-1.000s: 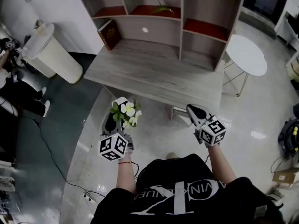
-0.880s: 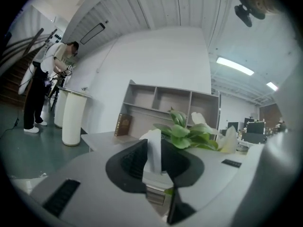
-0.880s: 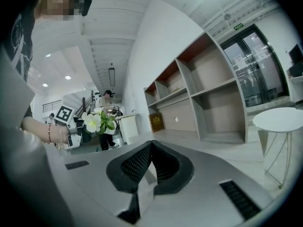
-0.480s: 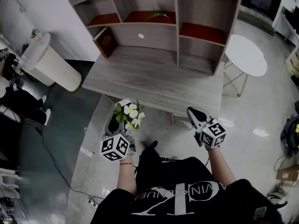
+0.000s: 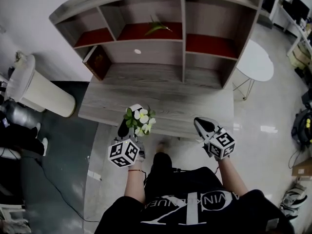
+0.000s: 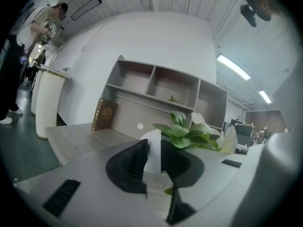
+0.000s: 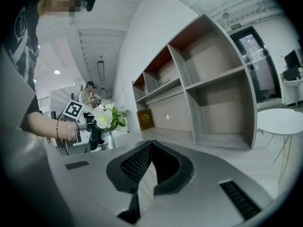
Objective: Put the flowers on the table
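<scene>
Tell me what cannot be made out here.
- Base of the white-petalled, green-leaved flower bunch: head view, hidden by blooms and left gripper.
- Brown hardcover book: cover print too small, all views.
- Green leafy sprig on red shelf: head view, too small to identify.

Here are the flowers (image 5: 140, 120): a small bunch, white blossoms over bright green leaves, standing upright. Their slim white base is pinched between the fingers (image 6: 132, 162) of the left gripper (image 6: 152, 150), and the blooms lean a little to the right of it. From the head view the bunch sits at the near edge of the desk (image 5: 165, 96), on its left half. The desk is grey wood-grain, and the flowers are not resting on it.
</scene>
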The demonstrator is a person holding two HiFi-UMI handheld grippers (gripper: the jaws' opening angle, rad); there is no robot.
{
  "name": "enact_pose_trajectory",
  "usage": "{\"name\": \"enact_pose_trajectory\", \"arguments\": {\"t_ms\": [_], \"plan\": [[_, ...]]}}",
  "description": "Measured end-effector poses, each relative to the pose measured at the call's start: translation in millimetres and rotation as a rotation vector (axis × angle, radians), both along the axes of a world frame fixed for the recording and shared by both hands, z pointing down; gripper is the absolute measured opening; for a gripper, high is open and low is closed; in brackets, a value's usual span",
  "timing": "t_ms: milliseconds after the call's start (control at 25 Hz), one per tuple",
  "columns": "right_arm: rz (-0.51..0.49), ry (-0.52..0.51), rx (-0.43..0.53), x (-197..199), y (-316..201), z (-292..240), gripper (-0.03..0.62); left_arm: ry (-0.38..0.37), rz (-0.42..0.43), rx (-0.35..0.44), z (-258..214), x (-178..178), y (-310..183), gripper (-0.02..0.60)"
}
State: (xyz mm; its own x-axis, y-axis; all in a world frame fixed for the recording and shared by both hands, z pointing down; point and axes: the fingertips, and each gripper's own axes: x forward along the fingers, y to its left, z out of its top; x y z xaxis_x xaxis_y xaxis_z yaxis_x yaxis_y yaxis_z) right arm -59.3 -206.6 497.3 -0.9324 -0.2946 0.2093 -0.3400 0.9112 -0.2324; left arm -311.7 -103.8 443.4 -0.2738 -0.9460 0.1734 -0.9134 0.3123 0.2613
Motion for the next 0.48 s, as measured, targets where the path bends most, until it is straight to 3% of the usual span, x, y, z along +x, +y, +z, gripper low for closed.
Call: {"name": "enact_pose_trajectory", "arguments": {"t_ms": [200, 480], "plan": [[0.059, 0.031, -0.021, -30, -23, 5, 0.011, 0.047, 0.097, -0.037, 17, -25, -51, 0.084], [0.104, 0.074, -0.059, -67, -43, 20, 0.011, 0.121, 0.162, -0.089, 44, -61, -93, 0.084]]}}
